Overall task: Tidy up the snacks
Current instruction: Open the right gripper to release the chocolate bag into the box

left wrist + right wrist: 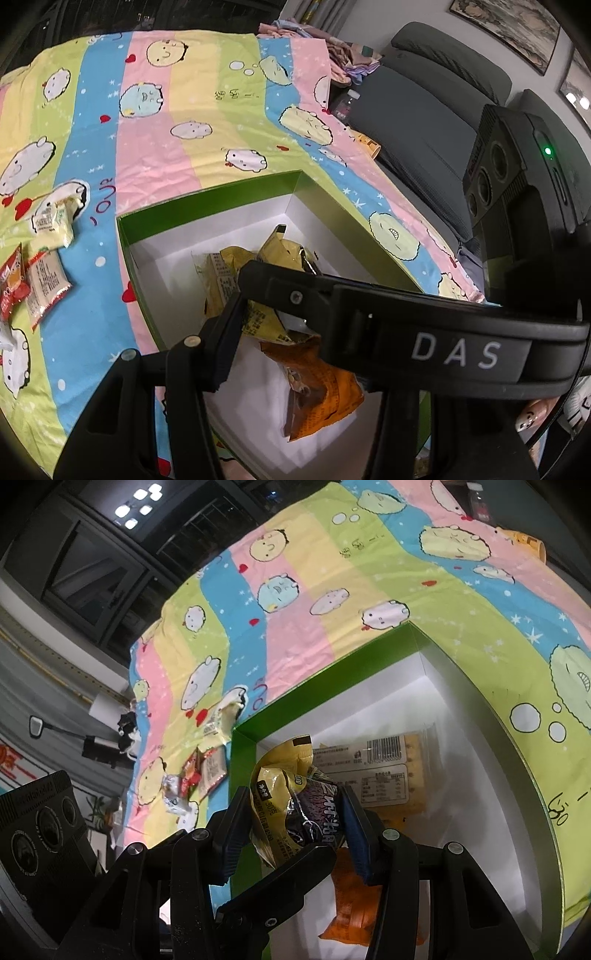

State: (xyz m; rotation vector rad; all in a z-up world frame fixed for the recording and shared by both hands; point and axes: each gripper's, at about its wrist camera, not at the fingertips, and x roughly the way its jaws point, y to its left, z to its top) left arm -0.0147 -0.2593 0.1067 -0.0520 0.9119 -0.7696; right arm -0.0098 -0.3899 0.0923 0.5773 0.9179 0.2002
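Over the green box (pixel 436 642), right gripper (pixel 291 823) jaws pinch a yellow snack packet (pixel 280 805); left jaws unclear

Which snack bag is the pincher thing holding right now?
The crinkly yellow-and-dark-purple foil snack packet, squeezed in the right gripper above the green cardboard box. The orange snack packet lies loose inside the box.

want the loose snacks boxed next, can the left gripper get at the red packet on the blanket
Probably yes. The red packet lies in the open on the blanket, left of the box, nothing on top. But the left gripper sits over the box, crossed by the right gripper.
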